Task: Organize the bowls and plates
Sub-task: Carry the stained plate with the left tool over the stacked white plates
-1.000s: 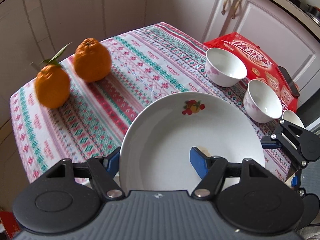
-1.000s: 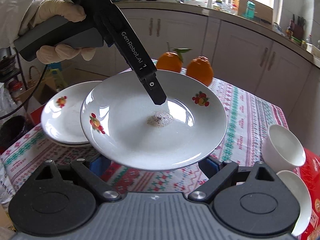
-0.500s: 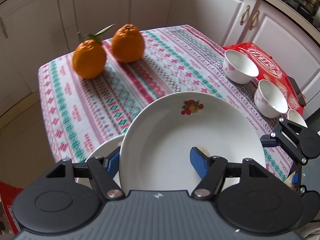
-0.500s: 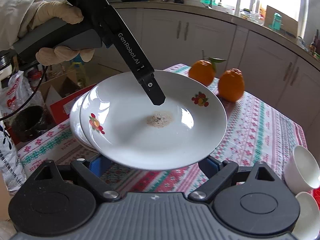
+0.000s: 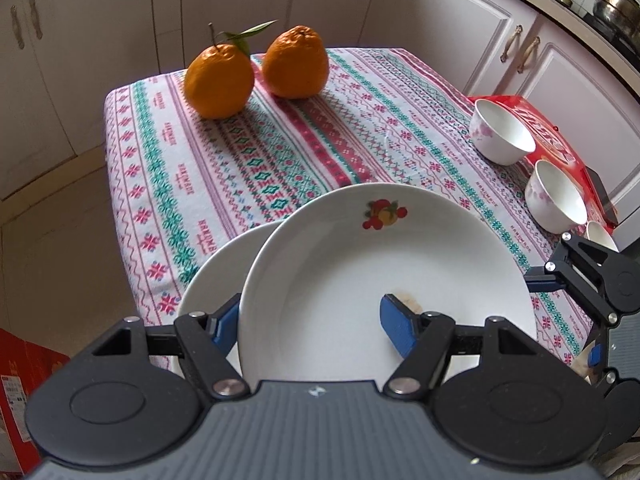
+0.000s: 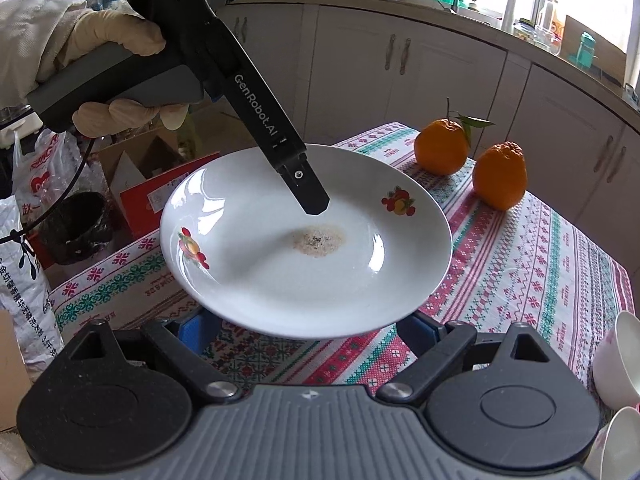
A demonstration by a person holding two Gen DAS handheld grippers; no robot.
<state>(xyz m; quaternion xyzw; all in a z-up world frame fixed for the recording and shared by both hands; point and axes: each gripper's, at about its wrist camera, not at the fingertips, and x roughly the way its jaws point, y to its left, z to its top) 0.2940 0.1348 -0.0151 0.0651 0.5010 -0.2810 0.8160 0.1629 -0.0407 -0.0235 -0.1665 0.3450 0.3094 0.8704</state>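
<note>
My left gripper is shut on the near rim of a white plate with fruit prints, one finger over it and one under, and holds it above the table. It also shows in the right wrist view, with a brownish stain at its centre and the left gripper reaching in from above. A second white plate lies on the table under it, peeking out at the left. My right gripper is open, its fingers below the held plate's near edge. White bowls stand at the right.
Two oranges sit at the far end of the patterned tablecloth. A red box lies under the bowls at the right edge. A third bowl shows behind the right gripper. Bags and boxes stand on the floor beyond the table.
The left gripper has carried the plate leftward until it hangs over the second plate. The right gripper followed underneath, still open.
</note>
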